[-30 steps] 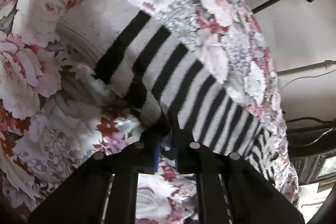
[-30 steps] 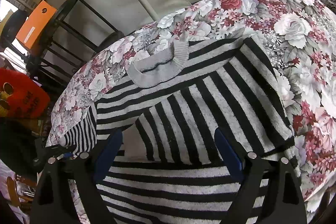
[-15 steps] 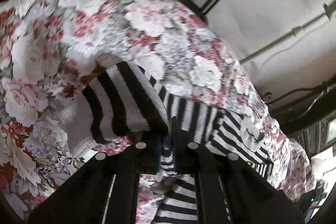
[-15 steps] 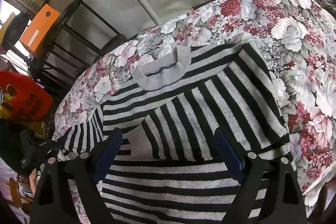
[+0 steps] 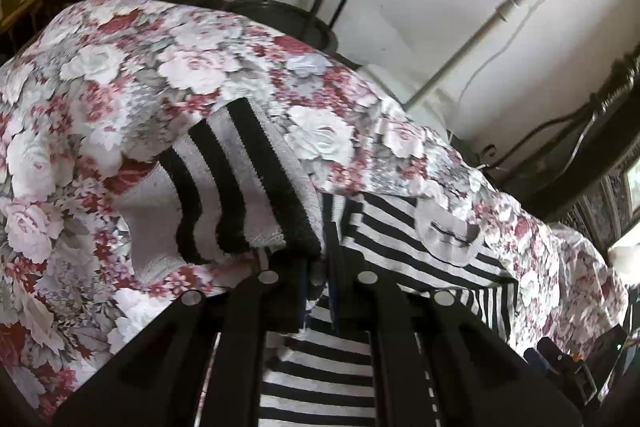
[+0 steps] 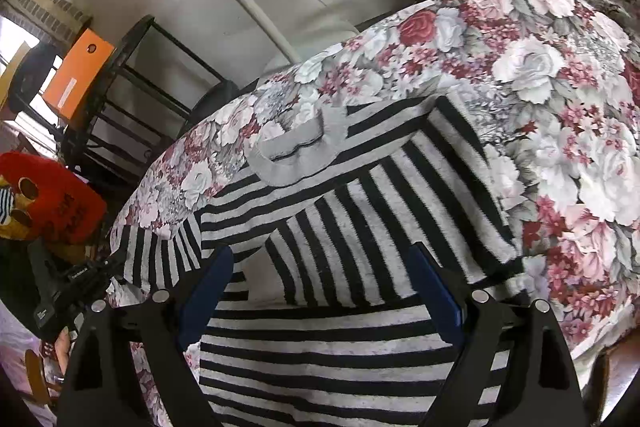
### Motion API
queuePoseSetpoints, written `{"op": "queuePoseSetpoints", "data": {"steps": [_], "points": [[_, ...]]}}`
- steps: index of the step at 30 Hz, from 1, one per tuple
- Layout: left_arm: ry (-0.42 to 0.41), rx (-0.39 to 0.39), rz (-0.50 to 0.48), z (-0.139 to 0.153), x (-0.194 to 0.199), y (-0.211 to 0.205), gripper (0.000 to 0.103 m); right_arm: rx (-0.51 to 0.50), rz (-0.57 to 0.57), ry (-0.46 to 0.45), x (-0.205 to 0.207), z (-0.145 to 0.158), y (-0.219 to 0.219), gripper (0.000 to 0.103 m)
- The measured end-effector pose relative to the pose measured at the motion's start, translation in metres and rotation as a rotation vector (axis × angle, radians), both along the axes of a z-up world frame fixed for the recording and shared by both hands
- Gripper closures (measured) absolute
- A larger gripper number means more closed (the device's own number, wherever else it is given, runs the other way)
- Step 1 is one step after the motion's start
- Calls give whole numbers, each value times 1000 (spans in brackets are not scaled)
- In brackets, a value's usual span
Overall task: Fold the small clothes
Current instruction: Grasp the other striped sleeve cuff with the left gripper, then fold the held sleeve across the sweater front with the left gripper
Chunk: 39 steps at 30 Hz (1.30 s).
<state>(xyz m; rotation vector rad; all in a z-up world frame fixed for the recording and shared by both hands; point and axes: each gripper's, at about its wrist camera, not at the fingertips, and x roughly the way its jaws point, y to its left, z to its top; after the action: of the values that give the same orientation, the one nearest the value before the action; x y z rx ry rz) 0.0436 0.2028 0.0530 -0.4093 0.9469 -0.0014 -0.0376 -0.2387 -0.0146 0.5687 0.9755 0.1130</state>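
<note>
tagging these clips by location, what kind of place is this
Probably a lived-in home room, not a lab. A floral tablecloth covers the table under the striped sweater, a black metal rack holding an orange box stands by the plain wall, and a red stuffed toy sits nearby.

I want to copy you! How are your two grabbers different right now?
The left gripper is pinched shut on the striped sweater's sleeve; the right gripper is wide open, holding nothing. The left lifts cloth; the right just hovers over the sweater. Both have black arms and blue pads.
</note>
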Motion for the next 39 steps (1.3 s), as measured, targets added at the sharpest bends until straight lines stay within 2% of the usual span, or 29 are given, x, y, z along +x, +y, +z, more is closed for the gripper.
{"op": "queuePoseSetpoints", "data": {"steps": [8,15,23,28,29,30,32,34,36,37,39], "points": [[-12,13,-76,3,4,-50,96,13,-37,-3,-11,3,-25,13],[-9,60,-166,-3,5,-100,96,37,-70,0,-21,5,-48,13],[43,146,-332,-34,0,-178,96,47,-109,3,-33,4,-72,13],[118,178,-448,-71,-8,-228,95,47,-137,10,-42,1,-89,13],[145,179,-477,-82,-10,-237,92,48,-144,14,-43,0,-93,13],[186,198,-506,-96,-13,-247,80,50,-149,17,-44,-1,-95,13],[223,233,-527,-113,-20,-259,63,55,-165,23,-43,-3,-98,13],[236,262,-563,-119,-29,-266,55,59,-169,24,-40,-4,-96,13],[208,265,-585,-110,-37,-265,41,47,-154,23,-34,-3,-88,13],[178,249,-578,-99,-40,-258,33,36,-141,23,-31,-3,-82,13],[115,215,-533,-77,-41,-239,21,4,-102,23,-21,-4,-62,13]]}}
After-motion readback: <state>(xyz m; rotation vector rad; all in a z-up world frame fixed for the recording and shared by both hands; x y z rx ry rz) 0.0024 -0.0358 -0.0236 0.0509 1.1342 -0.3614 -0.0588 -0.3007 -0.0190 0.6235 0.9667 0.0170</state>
